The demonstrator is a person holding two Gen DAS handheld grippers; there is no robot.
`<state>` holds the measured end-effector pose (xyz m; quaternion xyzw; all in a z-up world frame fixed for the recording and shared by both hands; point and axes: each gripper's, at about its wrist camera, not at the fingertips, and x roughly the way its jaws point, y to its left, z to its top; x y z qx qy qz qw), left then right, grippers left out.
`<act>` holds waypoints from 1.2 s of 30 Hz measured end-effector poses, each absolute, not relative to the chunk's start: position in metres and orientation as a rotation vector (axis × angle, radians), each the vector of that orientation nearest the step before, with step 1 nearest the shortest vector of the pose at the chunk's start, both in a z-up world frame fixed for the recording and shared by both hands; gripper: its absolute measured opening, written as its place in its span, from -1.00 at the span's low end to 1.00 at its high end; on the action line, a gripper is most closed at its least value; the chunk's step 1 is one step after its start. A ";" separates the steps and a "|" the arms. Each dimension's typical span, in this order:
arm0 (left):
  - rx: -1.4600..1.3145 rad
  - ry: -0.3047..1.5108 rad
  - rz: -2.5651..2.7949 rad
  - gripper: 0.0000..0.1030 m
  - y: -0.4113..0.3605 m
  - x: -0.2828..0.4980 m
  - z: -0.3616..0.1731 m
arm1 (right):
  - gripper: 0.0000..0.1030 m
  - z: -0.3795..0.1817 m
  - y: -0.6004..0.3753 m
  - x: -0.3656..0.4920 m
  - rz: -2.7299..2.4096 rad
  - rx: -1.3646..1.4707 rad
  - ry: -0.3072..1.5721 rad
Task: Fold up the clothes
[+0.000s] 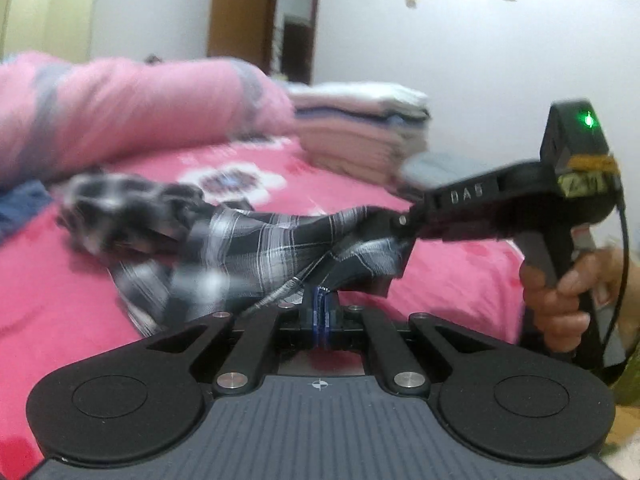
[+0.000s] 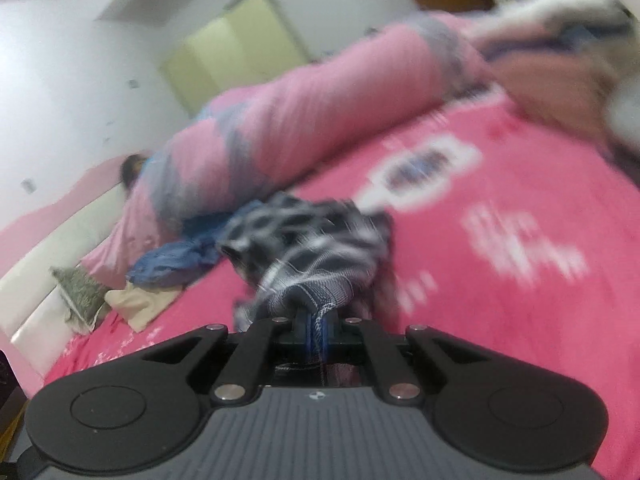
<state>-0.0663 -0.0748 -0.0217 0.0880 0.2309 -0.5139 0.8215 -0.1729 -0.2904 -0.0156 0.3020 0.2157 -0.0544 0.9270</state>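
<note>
raised letters "das" on the right claw [image 1: 404,220] body

The shirt [image 1: 256,248] lies on the bed [image 1: 460,272], its near edge lifted between two grippers. The left gripper [image 1: 322,312] pinches the cloth at the near edge, and the right gripper [image 1: 404,222] comes in from the right, clamped on a corner just above and beyond it, held by a hand [image 1: 560,300] at the right edge. Behind the shirt a rolled quilt [image 1: 140,108] runs along the far side of the bed. To its right stands a stack of folded clothes [image 1: 364,128] (against the wall). In the right wrist view, a bundle of cloth [image 2: 180,258] lies left of the shirt, below the quilt, and a cushion [image 2: 80,296] sits further left by the bed's edge.
</note>
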 end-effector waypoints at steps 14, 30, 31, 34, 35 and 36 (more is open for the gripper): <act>0.098 0.601 -0.950 -0.53 -0.038 -0.024 -0.020 | -0.93 -0.005 -0.344 -0.181 -0.477 0.384 0.336; 0.070 0.599 -0.587 0.33 -0.047 0.082 -0.029 | 0.60 0.012 -0.376 -0.130 -0.525 0.179 0.335; 0.051 0.610 -0.569 0.33 -0.047 0.089 -0.030 | 0.63 0.018 -0.371 -0.128 -0.480 0.185 0.324; -0.038 0.618 -0.497 0.33 -0.043 0.110 -0.036 | 0.69 0.035 -0.355 -0.120 -0.348 0.204 0.291; -0.057 0.599 -0.458 0.33 -0.042 0.116 -0.038 | 0.72 0.040 -0.350 -0.118 -0.304 0.210 0.280; -0.053 0.569 -0.416 0.33 -0.042 0.120 -0.040 | 0.80 0.046 -0.345 -0.115 -0.260 0.216 0.269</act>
